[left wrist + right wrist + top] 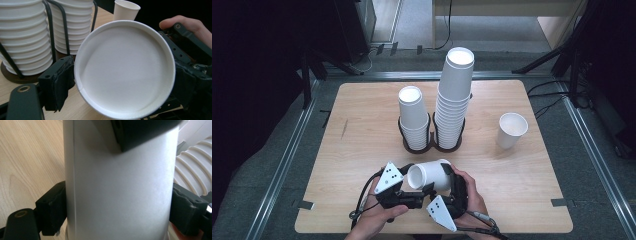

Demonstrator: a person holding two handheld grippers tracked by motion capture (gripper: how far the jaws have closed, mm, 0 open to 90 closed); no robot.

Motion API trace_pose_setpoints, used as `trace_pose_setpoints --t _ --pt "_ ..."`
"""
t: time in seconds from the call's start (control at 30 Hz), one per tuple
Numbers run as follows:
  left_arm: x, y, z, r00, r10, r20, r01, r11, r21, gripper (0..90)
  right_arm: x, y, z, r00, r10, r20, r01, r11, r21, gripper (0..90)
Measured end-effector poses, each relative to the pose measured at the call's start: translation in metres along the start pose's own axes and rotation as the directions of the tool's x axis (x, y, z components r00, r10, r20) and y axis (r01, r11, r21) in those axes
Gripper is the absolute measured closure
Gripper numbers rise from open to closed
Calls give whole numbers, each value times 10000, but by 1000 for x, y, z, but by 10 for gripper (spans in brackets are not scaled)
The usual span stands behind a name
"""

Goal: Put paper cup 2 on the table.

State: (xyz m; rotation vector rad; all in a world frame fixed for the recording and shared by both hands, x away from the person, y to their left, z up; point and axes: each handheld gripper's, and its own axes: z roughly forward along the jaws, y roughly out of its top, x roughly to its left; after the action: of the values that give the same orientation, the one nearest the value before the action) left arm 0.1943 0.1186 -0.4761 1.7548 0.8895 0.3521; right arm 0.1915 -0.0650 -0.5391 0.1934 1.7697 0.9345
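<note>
Near the six o'clock edge of the desk [362, 150], a white paper cup [429, 175] is lying on its side in the air between two hands, its open mouth facing nine o'clock. The right claw [443, 176] is gripping the cup across its body; in the right gripper view the cup wall [120, 187] is filling the gap, with a black pad pressing on each side, so this claw is holding the cup at a narrow setting. The left claw [408, 176] is sitting at the cup's rim. In the left gripper view the round mouth of the cup [125, 68] is facing the camera, and the left pad [58, 81] is touching the rim, while the other side is lost against the dark parts of the right claw; whether the left claw is truly pinching I cannot tell.

Toward twelve o'clock, at the middle of the desk, a black double holder [432, 145] is carrying a short stack of cups [413, 117] and, just beside it at three o'clock, a tall stack of cups [454, 95]. A single cup [511, 130] is standing upright, well apart, toward two o'clock.
</note>
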Motion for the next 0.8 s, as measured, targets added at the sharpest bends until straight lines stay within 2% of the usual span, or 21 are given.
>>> trace_pose_setpoints --t 0.27,0.67,0.8 --pt "-1 0 0 9999 92 134 -94 9999 101 189 0 1 -2 9997 -230 61 231 9995 -193 143" --pt "0 -1 1 9997 140 219 -146 9995 285 188 1 0 -2 9985 -547 86 549 9980 -303 143" --pt "-1 -1 0 9993 308 188 -312 9993 216 199 1 0 -3 9990 -434 67 435 9986 -308 141"
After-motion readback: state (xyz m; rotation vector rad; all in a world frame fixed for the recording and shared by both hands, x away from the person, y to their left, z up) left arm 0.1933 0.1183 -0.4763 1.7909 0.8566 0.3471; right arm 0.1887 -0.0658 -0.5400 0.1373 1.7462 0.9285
